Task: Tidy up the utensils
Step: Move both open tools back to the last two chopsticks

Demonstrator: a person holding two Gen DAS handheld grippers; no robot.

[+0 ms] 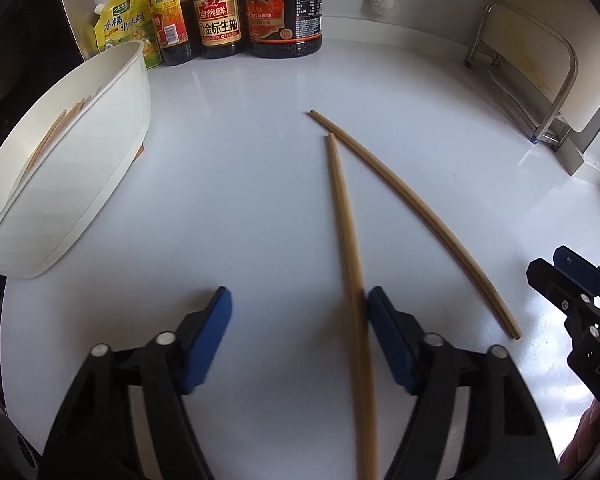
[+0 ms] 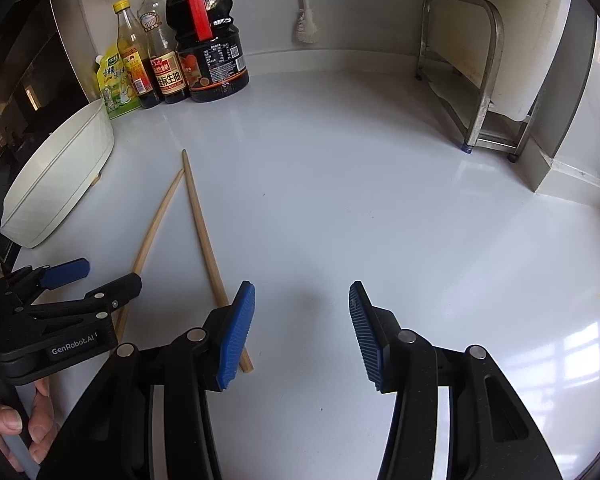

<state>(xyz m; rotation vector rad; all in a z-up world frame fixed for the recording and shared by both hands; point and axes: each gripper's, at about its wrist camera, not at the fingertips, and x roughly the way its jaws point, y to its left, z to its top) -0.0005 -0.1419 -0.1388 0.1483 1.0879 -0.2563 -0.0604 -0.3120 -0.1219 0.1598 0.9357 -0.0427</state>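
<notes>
Two chopsticks [image 1: 412,208] on counter; left gripper [image 2: 88,276] marked "GenRobot.AI", jaws apart.

Two wooden chopsticks [image 1: 342,216] [image 1: 416,216], tips converging (V-shaped), flat beside white bin [image 1: 112,148]

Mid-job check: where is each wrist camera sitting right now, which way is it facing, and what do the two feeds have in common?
Left wrist: low over the white counter, facing the back wall; left gripper open around the nearer chopstick, with the right gripper at the right edge.
Right wrist: to the right, facing the same way; right gripper open over bare counter, with the left gripper and the person's hand at the left.
Shared: both chopsticks, the other chopstick, white container, sauce bottles, steel rack.
</notes>
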